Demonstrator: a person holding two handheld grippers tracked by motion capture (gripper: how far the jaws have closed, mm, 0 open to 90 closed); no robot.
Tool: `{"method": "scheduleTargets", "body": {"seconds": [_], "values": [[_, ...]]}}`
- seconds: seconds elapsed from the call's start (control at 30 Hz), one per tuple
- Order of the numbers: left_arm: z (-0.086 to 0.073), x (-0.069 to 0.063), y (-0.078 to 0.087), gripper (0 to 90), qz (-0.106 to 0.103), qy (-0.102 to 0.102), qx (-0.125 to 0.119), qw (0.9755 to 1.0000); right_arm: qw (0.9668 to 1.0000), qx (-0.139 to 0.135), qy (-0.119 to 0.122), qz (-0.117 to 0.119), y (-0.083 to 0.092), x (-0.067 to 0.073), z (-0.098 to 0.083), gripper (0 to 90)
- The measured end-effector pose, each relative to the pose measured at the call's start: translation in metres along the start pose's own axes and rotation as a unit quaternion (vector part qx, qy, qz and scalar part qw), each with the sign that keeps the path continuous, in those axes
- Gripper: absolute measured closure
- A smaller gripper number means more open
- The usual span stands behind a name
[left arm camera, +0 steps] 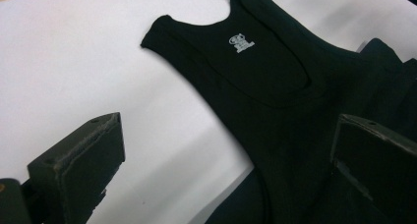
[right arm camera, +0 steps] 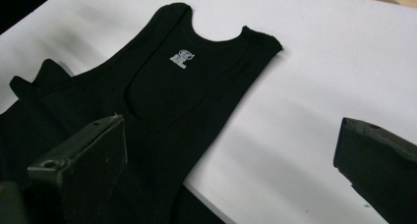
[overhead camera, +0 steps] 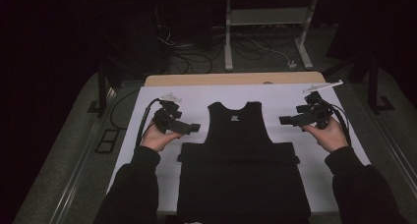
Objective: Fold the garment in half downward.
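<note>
Lying flat on white sheet (overhead camera: pixel 147 135), black vest (overhead camera: pixel 239 130), both grippers' jaws apart

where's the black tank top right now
In the high view the black tank top lies flat mid-table on the white sheet, between the left gripper and right gripper, untouched.

Black vest (overhead camera: pixel 239 135), white table cover (overhead camera: pixel 192 98)

A small pale printed label (left arm camera: pixel 240 42) sits inside the back neckline of the black tank top (left arm camera: pixel 275 86), just below the collar edge. It appears as an emblem above short lines of lettering; the characters are too small and blurred to read in any view.
</note>
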State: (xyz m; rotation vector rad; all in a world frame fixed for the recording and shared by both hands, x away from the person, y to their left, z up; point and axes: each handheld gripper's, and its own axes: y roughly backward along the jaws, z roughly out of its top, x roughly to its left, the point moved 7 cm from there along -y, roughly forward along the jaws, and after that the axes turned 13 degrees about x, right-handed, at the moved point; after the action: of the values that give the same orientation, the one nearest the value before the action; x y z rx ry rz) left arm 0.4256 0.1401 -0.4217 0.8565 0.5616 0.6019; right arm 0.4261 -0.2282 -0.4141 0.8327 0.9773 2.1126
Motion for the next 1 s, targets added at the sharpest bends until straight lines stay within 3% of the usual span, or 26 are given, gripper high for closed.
{"method": "scheduleTargets", "body": {"seconds": [0.27, 1.0], "values": [[0.007, 0.004, -0.007, 0.0, -0.004, 0.012, -0.001, 0.9999, 1.0000, 0.006, 0.005, -0.004, -0.002, -0.002, 0.009, 0.0], [0.030, 0.008, -0.031, 0.0, -0.019, 0.008, 0.004, 0.9998, 0.9997, 0.022, 0.011, -0.001, -0.026, -0.004, 0.039, 0.0]]}}
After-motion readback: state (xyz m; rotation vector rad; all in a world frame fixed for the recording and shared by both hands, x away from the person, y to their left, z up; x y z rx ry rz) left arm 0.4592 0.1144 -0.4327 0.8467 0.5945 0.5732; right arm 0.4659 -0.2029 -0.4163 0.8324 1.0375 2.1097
